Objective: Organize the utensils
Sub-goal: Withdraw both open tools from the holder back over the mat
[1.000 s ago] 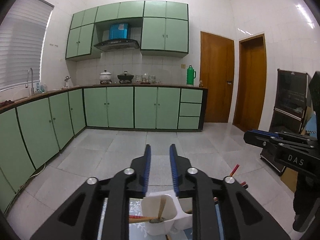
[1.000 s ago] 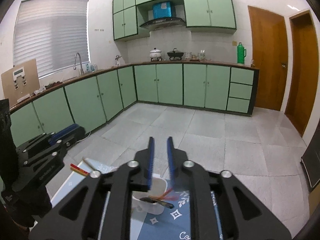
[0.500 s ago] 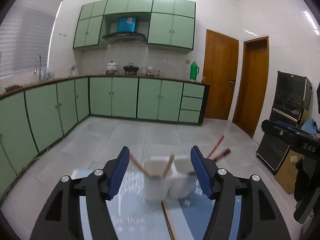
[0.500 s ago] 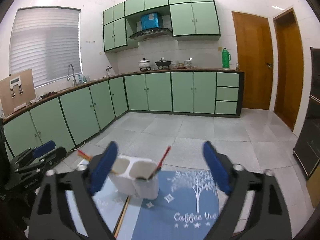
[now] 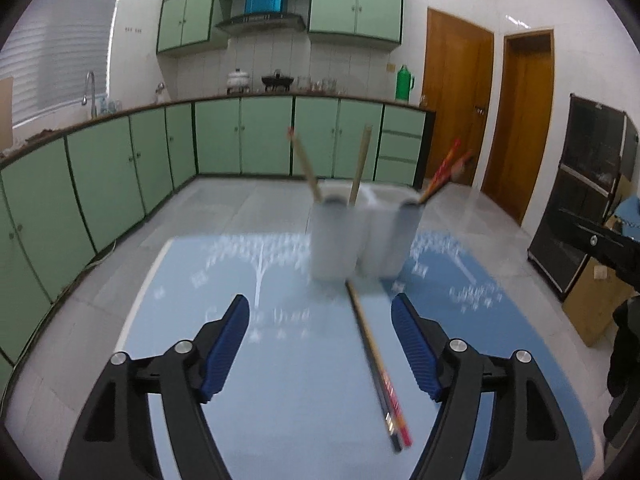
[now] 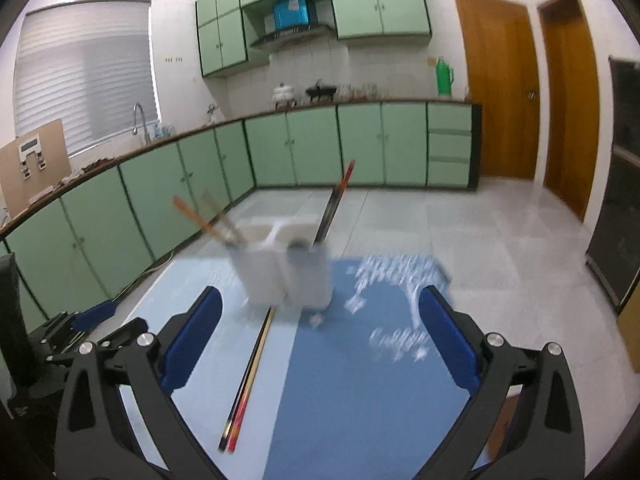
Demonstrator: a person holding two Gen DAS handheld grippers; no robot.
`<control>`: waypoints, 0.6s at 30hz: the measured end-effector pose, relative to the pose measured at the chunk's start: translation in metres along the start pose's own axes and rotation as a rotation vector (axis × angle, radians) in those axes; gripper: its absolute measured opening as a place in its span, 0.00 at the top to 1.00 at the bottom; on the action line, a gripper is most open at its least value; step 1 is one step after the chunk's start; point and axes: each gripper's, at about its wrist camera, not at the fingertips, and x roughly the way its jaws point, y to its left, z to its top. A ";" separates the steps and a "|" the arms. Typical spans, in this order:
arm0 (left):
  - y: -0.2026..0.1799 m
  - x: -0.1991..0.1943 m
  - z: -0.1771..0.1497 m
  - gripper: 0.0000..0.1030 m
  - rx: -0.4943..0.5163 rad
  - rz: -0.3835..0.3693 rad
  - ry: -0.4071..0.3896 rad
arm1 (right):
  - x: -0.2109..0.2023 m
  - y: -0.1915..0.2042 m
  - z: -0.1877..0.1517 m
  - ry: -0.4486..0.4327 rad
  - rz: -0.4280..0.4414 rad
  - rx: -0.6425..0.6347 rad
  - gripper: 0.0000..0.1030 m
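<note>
A white two-compartment utensil holder point(image 5: 360, 236) point(image 6: 288, 272) stands on a blue mat point(image 5: 300, 360) point(image 6: 360, 380); it is motion-blurred. Wooden chopsticks point(image 5: 306, 168) point(image 6: 200, 220) lean out of its left cup, and red-and-black chopsticks point(image 5: 442, 172) point(image 6: 336, 200) out of its right cup. A pair of chopsticks point(image 5: 378, 372) point(image 6: 248, 380) lies flat on the mat in front of the holder. My left gripper point(image 5: 320, 344) is open and empty, just left of the loose pair. My right gripper point(image 6: 320, 340) is open and empty, to the right of it.
Green kitchen cabinets point(image 5: 260, 140) run along the back and left walls. Two wooden doors point(image 5: 456, 104) stand at the right. A black appliance point(image 5: 592, 192) and a cardboard box point(image 5: 596, 304) sit on the right. The other gripper shows at each view's edge point(image 5: 600, 240) point(image 6: 72, 328).
Both grippers opened from shut and pulled back from the holder. The holder now stands further ahead, and the loose chopstick pair on the mat has come into view.
</note>
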 end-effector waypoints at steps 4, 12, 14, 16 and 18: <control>0.003 0.004 -0.022 0.30 0.000 0.017 0.046 | 0.010 0.009 -0.028 0.064 0.029 0.021 0.07; 0.022 0.013 -0.058 0.30 -0.002 0.057 0.135 | 0.028 0.033 -0.090 0.190 0.039 0.012 0.07; 0.024 0.016 -0.064 0.30 -0.012 0.059 0.154 | 0.030 0.037 -0.100 0.205 0.037 -0.001 0.07; 0.028 0.017 -0.069 0.30 -0.019 0.060 0.170 | 0.033 0.042 -0.108 0.217 0.036 -0.011 0.07; 0.030 0.019 -0.073 0.30 -0.022 0.063 0.183 | 0.036 0.047 -0.115 0.236 0.033 -0.024 0.07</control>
